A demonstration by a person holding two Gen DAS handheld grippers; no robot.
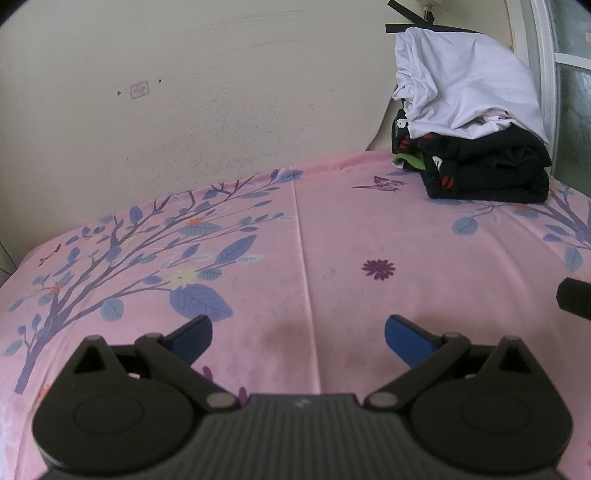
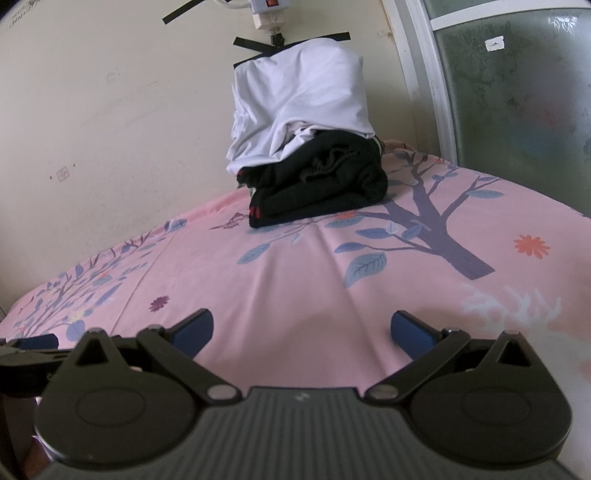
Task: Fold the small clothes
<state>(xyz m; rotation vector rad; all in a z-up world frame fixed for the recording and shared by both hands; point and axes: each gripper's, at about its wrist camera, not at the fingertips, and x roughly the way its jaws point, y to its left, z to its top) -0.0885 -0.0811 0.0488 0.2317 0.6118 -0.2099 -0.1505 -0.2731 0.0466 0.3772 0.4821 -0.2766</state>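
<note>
A pile of clothes stands at the far side of the bed against the wall: a white garment (image 1: 461, 85) (image 2: 299, 99) draped over folded black clothes (image 1: 487, 170) (image 2: 317, 192) with red marks. A bit of green cloth (image 1: 408, 160) peeks out at the pile's left. My left gripper (image 1: 298, 334) hovers low over the pink sheet, open, nothing between its blue pads. My right gripper (image 2: 301, 330) is open too and empty, pointing toward the pile, which lies well ahead of it. The right gripper's tip (image 1: 574, 299) shows at the right edge of the left wrist view.
The bed is covered by a pink sheet (image 1: 332, 229) (image 2: 295, 266) printed with blue trees and flowers. A cream wall (image 1: 184, 92) runs behind it. A white-framed frosted glass door (image 2: 517, 92) stands at the right. A power strip (image 2: 267, 14) hangs above the pile.
</note>
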